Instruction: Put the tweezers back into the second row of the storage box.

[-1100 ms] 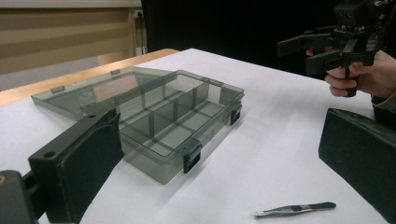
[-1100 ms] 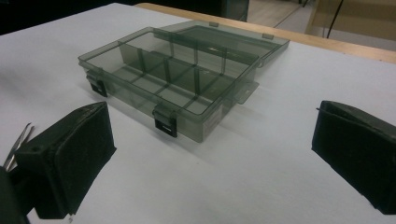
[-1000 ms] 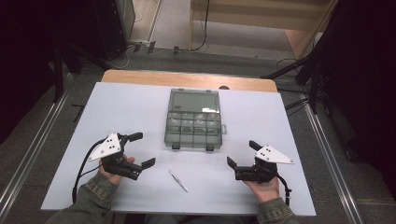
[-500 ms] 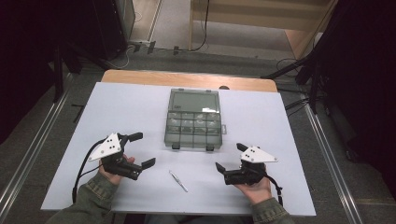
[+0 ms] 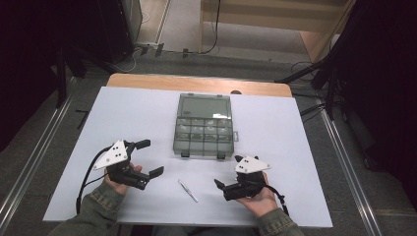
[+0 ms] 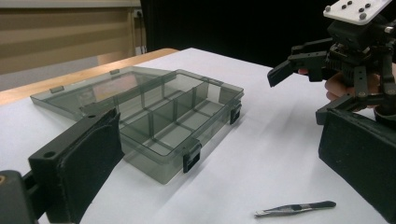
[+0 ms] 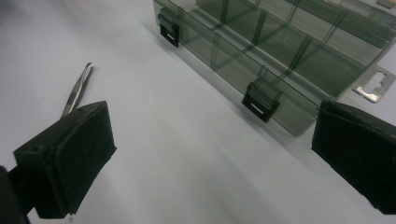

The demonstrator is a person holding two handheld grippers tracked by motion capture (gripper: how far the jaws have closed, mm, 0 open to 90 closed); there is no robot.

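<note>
From the high view, the left tongs (image 5: 149, 158) are resting low over the white counter (image 5: 275, 128), jaws spread wide and gripping nothing, while the right tongs (image 5: 229, 171) are likewise standing open and empty, pointing inward toward the tweezers (image 5: 188, 190). The tweezers are lying flat on the counter between the two hands, just in front of the clear compartment box (image 5: 204, 132), whose lid is lying folded back flat behind it. That layout is probably leaving the compartments reachable from the near side, and the tweezers look to be the thing one of the hands is going for.

In the left gripper view, the box (image 6: 154, 121) is sitting ahead and to the left with its dividers showing and nothing visible inside them, two dark latches (image 6: 191, 156) hanging on its near wall. The tweezers (image 6: 294, 208) are lying near the bottom edge, and the other hand's right tongs (image 6: 299, 93) are hovering beyond them, jaws apart.

In the right gripper view, the wide-spread jaws are framing bare counter; the tweezers (image 7: 77, 91) are lying beyond the left jaw, the box (image 7: 289, 60) running diagonally to the upper right.

No brand, label or readable writing is appearing anywhere.
</note>
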